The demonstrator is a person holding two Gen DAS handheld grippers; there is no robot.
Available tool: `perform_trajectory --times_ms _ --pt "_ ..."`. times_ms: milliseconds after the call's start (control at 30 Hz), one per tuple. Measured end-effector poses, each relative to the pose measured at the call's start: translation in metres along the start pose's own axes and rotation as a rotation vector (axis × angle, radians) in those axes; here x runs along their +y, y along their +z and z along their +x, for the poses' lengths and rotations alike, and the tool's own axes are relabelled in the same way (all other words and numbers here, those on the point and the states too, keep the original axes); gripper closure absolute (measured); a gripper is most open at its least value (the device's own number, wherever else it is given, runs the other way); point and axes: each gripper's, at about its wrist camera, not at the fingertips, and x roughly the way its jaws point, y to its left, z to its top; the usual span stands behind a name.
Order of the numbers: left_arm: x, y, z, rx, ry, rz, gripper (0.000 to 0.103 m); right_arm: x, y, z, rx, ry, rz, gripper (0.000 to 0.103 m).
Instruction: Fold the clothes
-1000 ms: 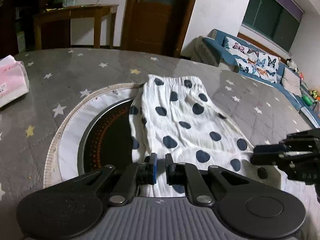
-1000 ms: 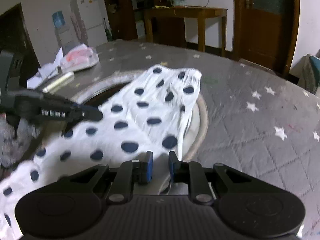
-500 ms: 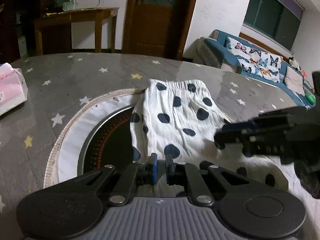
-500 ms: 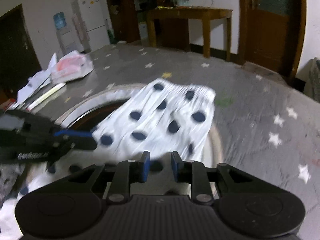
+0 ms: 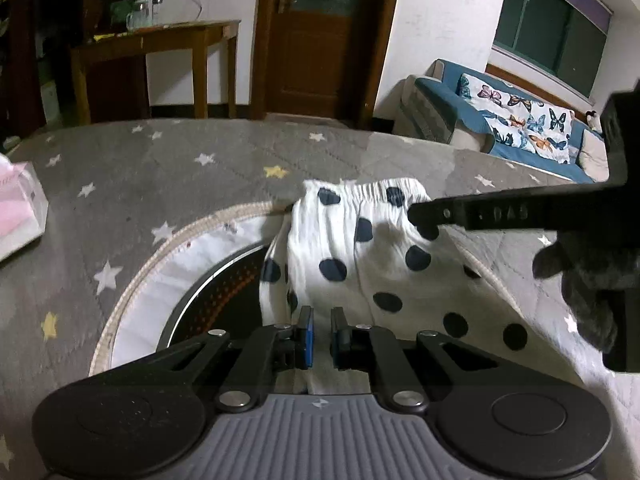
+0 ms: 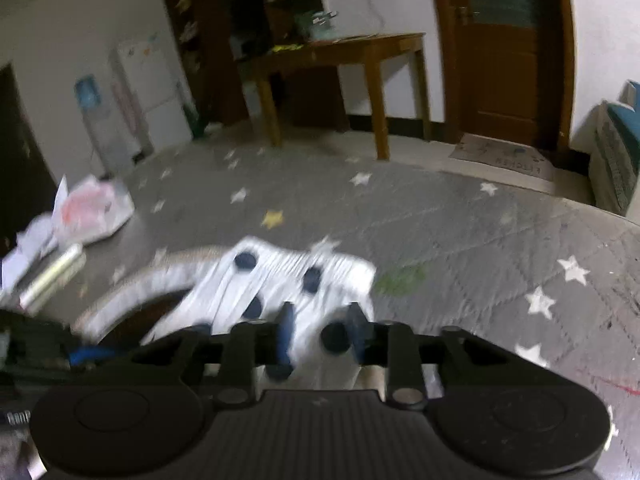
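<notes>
White polka-dot shorts (image 5: 360, 256) lie on the grey star-patterned table, waistband at the far end; they also show, blurred, in the right wrist view (image 6: 280, 284). My left gripper (image 5: 320, 328) is shut on the near edge of the shorts. My right gripper (image 6: 320, 332) has its jaws apart with the cloth between and beneath them; it crosses the left wrist view (image 5: 424, 216) over the waistband's right side.
A round black cooktop (image 5: 224, 292) with a white cloth ring sits in the table under the shorts. A pink tissue pack (image 5: 16, 204) lies at the left. Papers and a bag (image 6: 88, 208) lie far left. A wooden table and a door stand behind.
My right gripper has swung forward and left over the shorts toward the waistband and its jaws have opened wider. The near part of the shorts has been carried forward. My left gripper stays shut.
</notes>
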Motion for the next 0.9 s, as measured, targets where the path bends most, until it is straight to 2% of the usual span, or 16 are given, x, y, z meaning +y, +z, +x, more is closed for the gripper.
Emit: perform_trajectory --times_ms 100,167,400,500,600,667,733,900 --pt "-0.001 0.003 0.007 0.006 0.012 0.007 0.092 -0.007 0.004 0.008 0.003 -0.015 -0.001 0.060" --pt "-0.001 0.005 0.009 0.009 0.013 0.003 0.092 -0.012 0.006 0.014 0.009 -0.013 0.003 0.053" --pt "-0.003 0.006 0.013 0.015 0.015 0.000 0.092 -0.021 0.006 0.025 -0.008 0.056 0.022 0.054" --pt "-0.003 0.006 0.012 0.016 0.016 -0.001 0.091 -0.022 0.005 0.025 -0.017 0.083 0.032 0.063" --pt "-0.004 0.006 0.012 0.018 0.019 -0.006 0.090 -0.026 0.004 0.025 -0.019 0.105 0.056 0.081" --pt "-0.004 0.006 0.011 0.019 0.020 -0.012 0.089 -0.027 0.003 0.023 -0.020 0.114 0.069 0.086" --pt "-0.004 0.006 0.010 0.018 0.022 -0.011 0.087 -0.026 0.002 0.020 -0.028 0.118 0.072 0.087" --pt "-0.001 0.005 0.002 0.008 0.037 -0.012 0.075 -0.020 0.006 0.001 -0.063 0.130 0.083 0.089"
